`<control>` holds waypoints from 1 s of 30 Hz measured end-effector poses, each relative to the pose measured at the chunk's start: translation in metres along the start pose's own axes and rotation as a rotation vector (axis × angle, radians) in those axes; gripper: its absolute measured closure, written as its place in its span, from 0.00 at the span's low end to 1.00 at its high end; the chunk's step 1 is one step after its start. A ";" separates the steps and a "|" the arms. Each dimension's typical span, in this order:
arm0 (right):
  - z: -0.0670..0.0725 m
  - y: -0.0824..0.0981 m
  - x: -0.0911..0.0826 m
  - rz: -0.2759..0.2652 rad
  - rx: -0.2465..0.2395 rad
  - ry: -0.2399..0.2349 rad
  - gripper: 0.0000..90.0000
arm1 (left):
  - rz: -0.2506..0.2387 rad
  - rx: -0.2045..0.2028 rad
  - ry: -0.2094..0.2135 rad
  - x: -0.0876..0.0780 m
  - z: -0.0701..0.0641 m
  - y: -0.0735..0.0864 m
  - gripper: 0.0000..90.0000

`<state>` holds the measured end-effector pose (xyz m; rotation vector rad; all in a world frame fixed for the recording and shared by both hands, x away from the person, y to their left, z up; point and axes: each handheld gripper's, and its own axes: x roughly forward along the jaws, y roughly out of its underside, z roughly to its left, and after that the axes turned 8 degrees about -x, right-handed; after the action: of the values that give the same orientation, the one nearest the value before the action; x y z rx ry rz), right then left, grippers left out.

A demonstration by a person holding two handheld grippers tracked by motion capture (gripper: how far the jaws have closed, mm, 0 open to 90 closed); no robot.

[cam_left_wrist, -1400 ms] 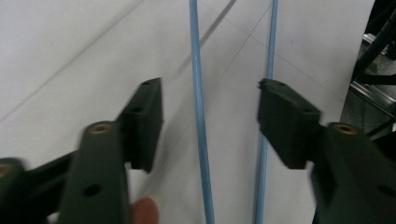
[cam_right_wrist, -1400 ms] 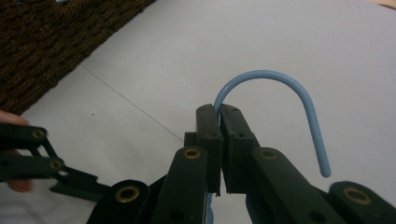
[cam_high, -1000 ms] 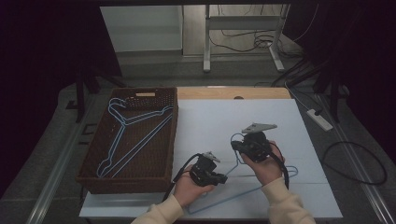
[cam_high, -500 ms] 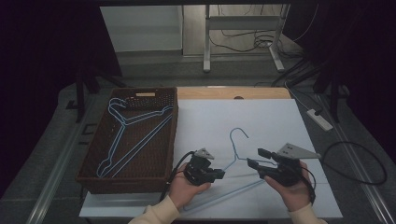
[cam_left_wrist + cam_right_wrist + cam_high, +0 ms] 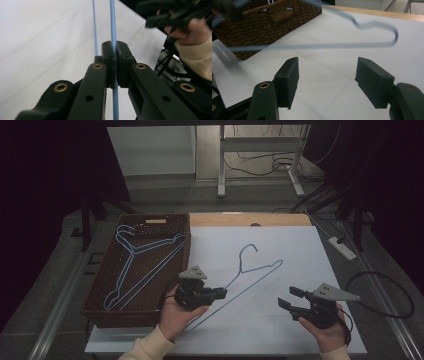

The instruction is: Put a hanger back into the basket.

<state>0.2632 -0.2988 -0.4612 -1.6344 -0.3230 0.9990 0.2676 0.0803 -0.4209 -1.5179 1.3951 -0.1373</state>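
1. The left gripper (image 5: 220,293) is at the near edge of the table, held in the person's left hand (image 5: 175,312). Its jaws are clenched on the blue wire of a hanger (image 5: 250,280); in the left gripper view the two pads (image 5: 108,62) press together with the wire (image 5: 113,30) between them.
2. The right gripper (image 5: 287,299) is at the near right of the table, held in the right hand (image 5: 327,332). Its jaws are released and stand wide apart, with nothing between them; in the right gripper view the white table surface is seen in the gap (image 5: 327,75). This gripper is apart from the hanger.
3. The hanger lies across the white sheet (image 5: 300,250) on the table, from the left gripper toward the middle. Its hook is near the middle of the sheet, and one corner of it points to the right. In the right gripper view the hanger (image 5: 372,33) looks blurred and passes beyond the open jaws.
4. To the left of the sheet stands a brown woven basket (image 5: 102,312), just beside the left gripper. More blue hangers (image 5: 132,262) lie inside it.
5. Behind the sheet a strip of wooden table top (image 5: 240,219) is seen.
6. On the floor at the right are a white power strip (image 5: 342,247) and black cables (image 5: 385,292).
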 end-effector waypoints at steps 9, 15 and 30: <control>-0.004 0.009 0.007 0.035 0.004 0.011 0.36 | -0.072 0.015 -0.029 -0.049 0.013 -0.015 0.97; -0.008 0.012 0.008 0.052 0.005 0.022 0.35 | -0.126 0.031 -0.060 -0.081 0.025 -0.015 0.97; -0.011 0.018 0.015 0.112 -0.002 0.071 0.35 | -0.217 -0.021 -0.220 -0.164 0.077 -0.003 0.97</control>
<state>0.2748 -0.3017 -0.4838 -1.7008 -0.1862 1.0217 0.2679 0.2538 -0.3690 -1.6469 1.0608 -0.0864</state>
